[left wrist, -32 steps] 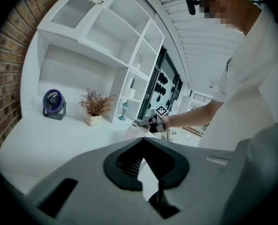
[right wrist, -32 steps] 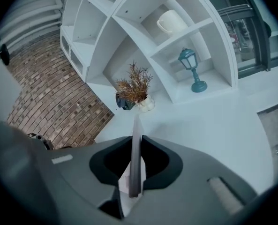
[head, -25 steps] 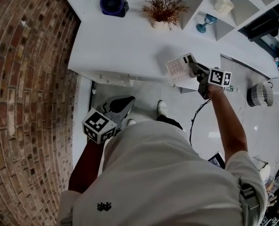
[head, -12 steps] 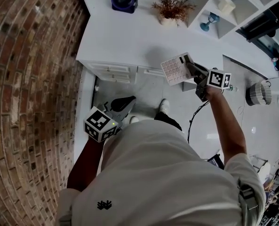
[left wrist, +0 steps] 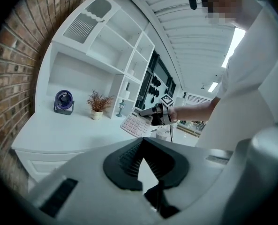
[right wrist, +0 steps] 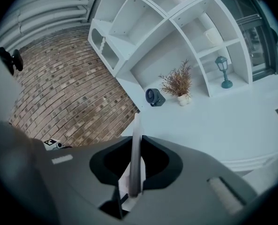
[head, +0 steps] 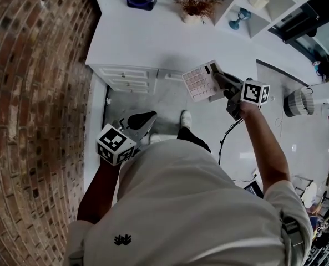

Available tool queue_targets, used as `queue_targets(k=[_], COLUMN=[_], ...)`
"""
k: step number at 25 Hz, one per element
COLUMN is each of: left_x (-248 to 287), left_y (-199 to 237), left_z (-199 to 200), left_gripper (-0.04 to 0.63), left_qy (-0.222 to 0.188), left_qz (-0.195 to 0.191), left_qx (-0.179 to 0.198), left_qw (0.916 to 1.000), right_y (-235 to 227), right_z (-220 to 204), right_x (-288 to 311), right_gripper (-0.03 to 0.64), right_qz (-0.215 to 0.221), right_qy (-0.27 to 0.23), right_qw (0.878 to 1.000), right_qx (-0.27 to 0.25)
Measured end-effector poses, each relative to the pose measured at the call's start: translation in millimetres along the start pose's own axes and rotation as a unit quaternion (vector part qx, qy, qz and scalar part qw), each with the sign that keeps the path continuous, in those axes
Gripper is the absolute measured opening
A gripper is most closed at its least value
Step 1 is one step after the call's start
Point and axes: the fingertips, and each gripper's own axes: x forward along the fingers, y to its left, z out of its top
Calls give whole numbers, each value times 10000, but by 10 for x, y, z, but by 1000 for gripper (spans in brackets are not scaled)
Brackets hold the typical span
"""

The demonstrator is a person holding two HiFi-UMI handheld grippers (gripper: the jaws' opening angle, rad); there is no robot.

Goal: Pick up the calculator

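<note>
While it hangs in the air just off the table's (head: pixel 153 37) front edge, keys up, the calculator (head: pixel 199 82) is clamped by the right hand-held gripper (head: pixel 221 82). The left hand-held gripper (head: pixel 150 117) is closed on nothing, low over the floor (head: pixel 170 104).

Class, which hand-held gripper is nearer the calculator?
Right. The right hand-held gripper is clamped on one edge of the calculator; the left hand-held gripper hangs low beside the person, well apart from it.
</note>
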Motion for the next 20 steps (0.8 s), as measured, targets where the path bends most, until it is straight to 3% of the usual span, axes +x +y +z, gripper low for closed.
queue_targets(k=[20], left_x=[-8], left_y=[-287], left_z=[-149], left_gripper=[5], left_qy=[32], left_qz=[-154], left_qx=[59], left_qw=[9999], right_y=[361], right_z=[-285], right_x=[-303], right_gripper=[67], right_qz=[169], right_qy=[48], right_qw=[9998], right_qx=[-47])
